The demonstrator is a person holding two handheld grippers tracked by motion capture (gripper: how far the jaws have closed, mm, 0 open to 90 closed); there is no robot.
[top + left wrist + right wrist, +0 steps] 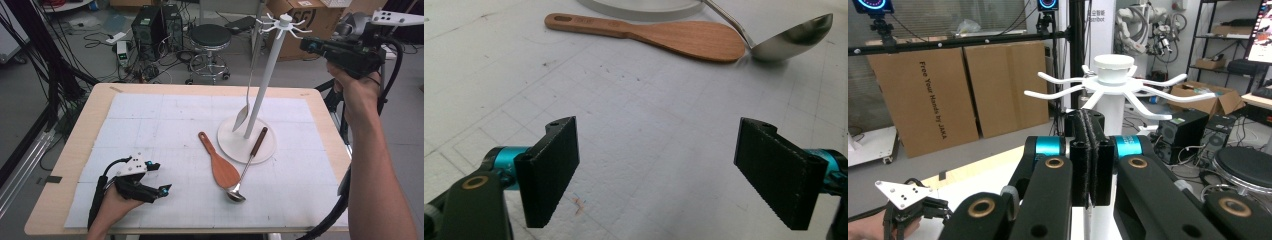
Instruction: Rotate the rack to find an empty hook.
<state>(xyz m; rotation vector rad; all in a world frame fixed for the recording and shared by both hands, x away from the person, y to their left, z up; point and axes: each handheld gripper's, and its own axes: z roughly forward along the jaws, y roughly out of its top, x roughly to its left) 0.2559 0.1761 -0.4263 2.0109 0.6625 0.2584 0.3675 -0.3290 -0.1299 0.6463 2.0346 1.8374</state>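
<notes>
Utensils await hanging on the white rack (pixel 260 82) as two handheld grippers stand by.

The right gripper (pixel 1089 160), jaws pressed together on nothing, is raised level with the rack's hooked crown, just beside it. A fork (pixel 246 95) apparently hangs from one hook already. The wooden spatula (pixel 216 161) and steel ladle (pixel 246 167) lie in front of the rack's base, handles angled toward it; the ladle's rests on it. The left gripper (pixel 656 170), jaws apart and empty, sits on the mat well short of the rack, nearer the spatula.

A black stool (pixel 210 37) and cardboard boxes (pixel 300 20) are standing on the grey floor (pixel 100 60), beyond the grippers.
</notes>
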